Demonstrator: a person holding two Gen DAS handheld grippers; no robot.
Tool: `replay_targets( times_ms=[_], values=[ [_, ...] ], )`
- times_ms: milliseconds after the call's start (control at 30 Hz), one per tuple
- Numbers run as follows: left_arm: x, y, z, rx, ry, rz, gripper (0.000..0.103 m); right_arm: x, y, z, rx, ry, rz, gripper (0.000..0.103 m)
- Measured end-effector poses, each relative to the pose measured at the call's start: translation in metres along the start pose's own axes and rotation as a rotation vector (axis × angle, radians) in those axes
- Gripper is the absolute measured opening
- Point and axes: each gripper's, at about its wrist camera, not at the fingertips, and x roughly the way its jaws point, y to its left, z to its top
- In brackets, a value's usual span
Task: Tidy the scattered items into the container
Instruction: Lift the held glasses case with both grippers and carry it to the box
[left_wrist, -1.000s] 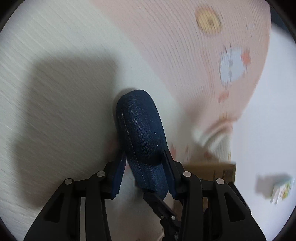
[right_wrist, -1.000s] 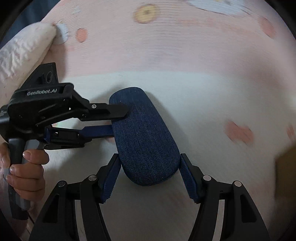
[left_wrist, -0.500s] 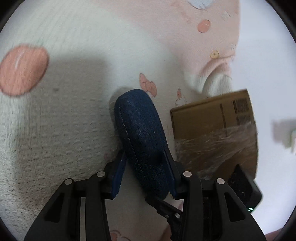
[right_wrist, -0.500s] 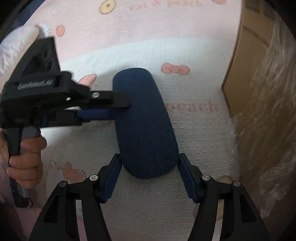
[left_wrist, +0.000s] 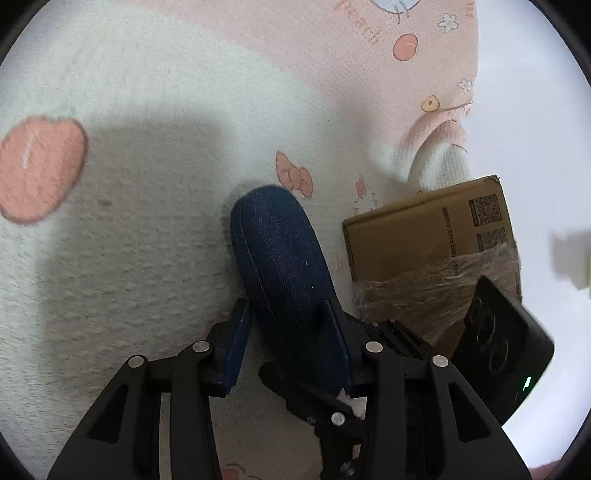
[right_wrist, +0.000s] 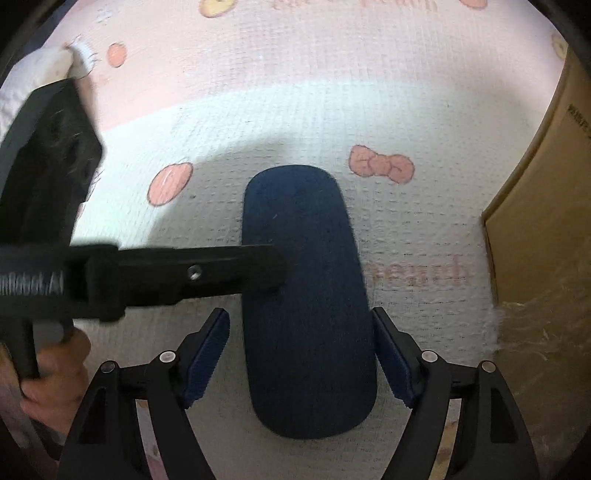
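Note:
A dark blue denim case (left_wrist: 280, 266) lies long-ways over the pink and white blanket (left_wrist: 147, 229). My left gripper (left_wrist: 288, 347) is shut on the case's near end, one pad on each side. In the right wrist view the same case (right_wrist: 306, 295) sits between the fingers of my right gripper (right_wrist: 301, 354), whose jaws are opening; a gap shows at the left pad and the right pad stands just off the case's edge. The left gripper's finger (right_wrist: 207, 273) reaches in from the left across the case, with a hand (right_wrist: 55, 373) on its handle.
A cardboard box (left_wrist: 424, 236), its lower part wrapped in clear film, stands on the blanket just right of the case, and shows as the cardboard box (right_wrist: 535, 221) at the right edge. The right gripper's black body (left_wrist: 506, 350) is in front of it. White floor lies beyond.
The right gripper's jaws have spread away from the case's sides. The case, carried in the left gripper, travelled across the blanket until the cardboard box came into view beside it.

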Motion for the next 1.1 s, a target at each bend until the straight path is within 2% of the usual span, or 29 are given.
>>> replay_targets(
  times_ms=[67,133,267,400,467,500,633,733,833,1100],
  values=[
    [-0.005,-0.006,0.002,0.050,-0.035,0.062,0.044,0.001,0.002,0.005,-0.019,0.002,-0.005,0.076],
    [-0.006,-0.009,0.005,0.078,-0.046,0.082,0.045,0.004,0.006,0.010,-0.042,0.009,-0.026,0.076],
    [-0.003,-0.001,0.015,0.033,-0.020,0.043,0.045,0.012,0.006,0.015,-0.013,0.036,0.005,0.076],
    [-0.001,0.004,0.015,0.011,-0.011,0.014,0.045,0.013,0.009,0.017,-0.018,0.035,-0.003,0.074],
    [-0.001,0.005,0.015,0.002,-0.011,0.011,0.045,0.014,0.012,0.017,-0.025,0.038,-0.025,0.070],
    [-0.001,0.005,0.015,-0.001,-0.012,0.011,0.045,0.014,0.013,0.018,-0.029,0.041,-0.042,0.064],
    [-0.004,0.003,0.011,-0.010,-0.032,0.007,0.042,0.010,0.010,0.019,-0.004,0.032,-0.016,0.061],
    [-0.010,-0.005,0.011,0.000,-0.053,0.005,0.040,0.001,0.012,0.018,0.020,0.001,-0.004,0.060],
    [-0.023,-0.020,0.013,0.024,-0.079,-0.017,0.039,-0.019,0.024,0.022,-0.017,-0.057,-0.050,0.060],
    [-0.076,-0.095,0.015,0.158,-0.239,0.021,0.039,-0.096,0.043,0.040,0.005,-0.235,-0.031,0.060]
  ],
)
